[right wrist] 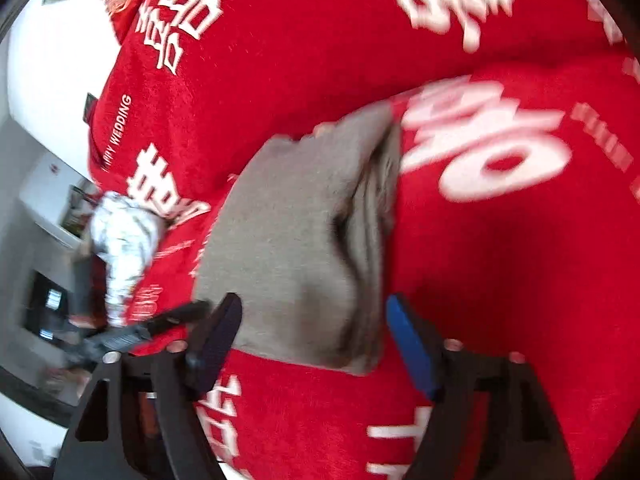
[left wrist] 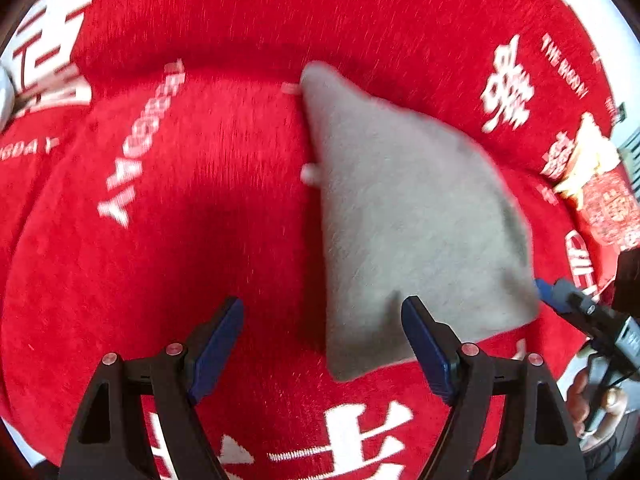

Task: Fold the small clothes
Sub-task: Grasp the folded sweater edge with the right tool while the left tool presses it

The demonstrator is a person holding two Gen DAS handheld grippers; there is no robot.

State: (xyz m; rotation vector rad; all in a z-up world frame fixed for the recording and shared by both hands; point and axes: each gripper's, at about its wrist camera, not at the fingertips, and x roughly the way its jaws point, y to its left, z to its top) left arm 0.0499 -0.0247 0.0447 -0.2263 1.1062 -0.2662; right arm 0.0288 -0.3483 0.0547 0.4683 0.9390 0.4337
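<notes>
Red blanket [left wrist: 240,20] under folded grey garment [left wrist: 400,208], both grippers' fingers [left wrist: 218,344] apart

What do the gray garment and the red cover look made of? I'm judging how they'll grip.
Gray garment: soft, matte knit, perhaps fleece or cotton jersey; its surface looks fuzzy and its folds thick and rounded.
Red cover: plush, short-pile fabric, possibly velvet or chenille; fine streaky nap catches light. White lettering looks woven or printed.

Bright, even daylight; saturated red blanket [left wrist: 240,200]; soft shadow beneath left gripper [left wrist: 322,344]; motion blur smears lettering, heavier in right wrist view; fisheye bending, dark vignette at corners.
</notes>
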